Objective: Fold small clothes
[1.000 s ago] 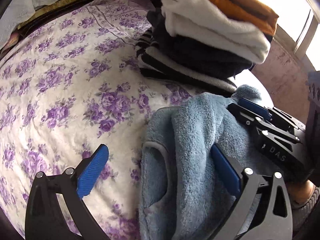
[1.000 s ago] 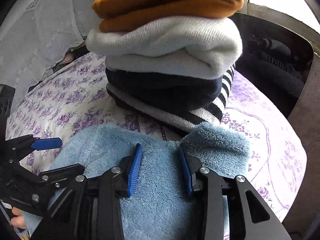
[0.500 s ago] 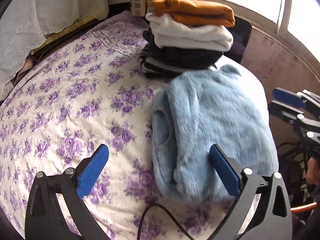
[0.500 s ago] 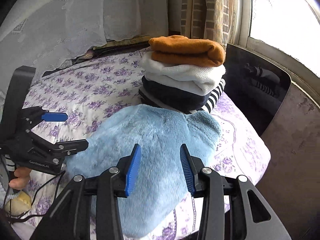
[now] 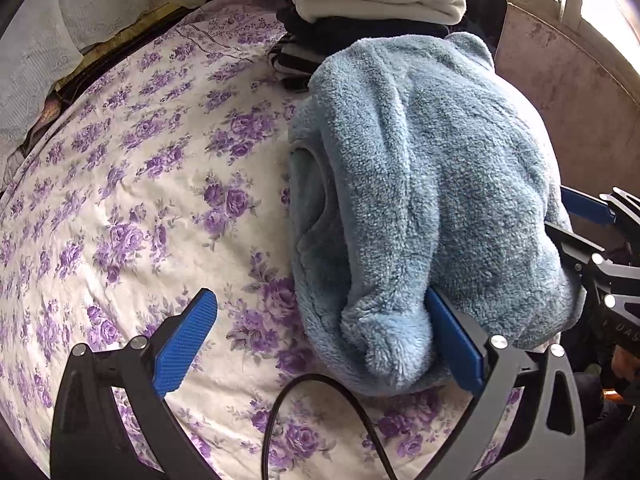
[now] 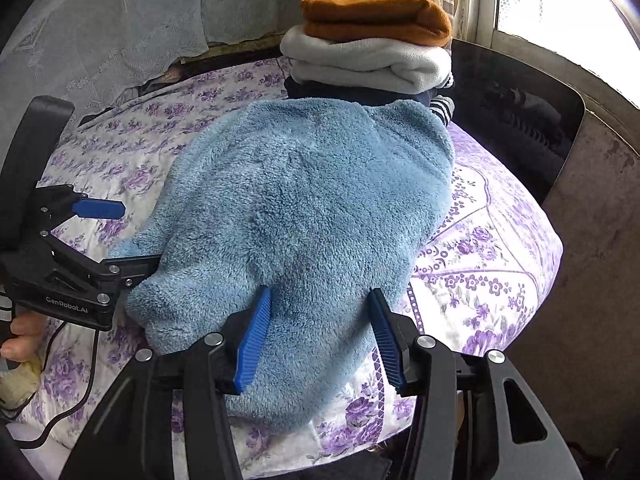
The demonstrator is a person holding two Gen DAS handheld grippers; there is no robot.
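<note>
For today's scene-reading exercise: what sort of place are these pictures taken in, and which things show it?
Probably a bedroom: a bed under a purple-flowered sheet, a stack of folded clothes beside a blue fleece garment, and a bright window.

Both point steeply down: the left gripper [image 5: 320, 350] gapes wide, the right gripper [image 6: 320, 340] has just been opening.

Blue fleece garment [image 5: 432, 184] beside open left tool [image 5: 320, 344]
</note>
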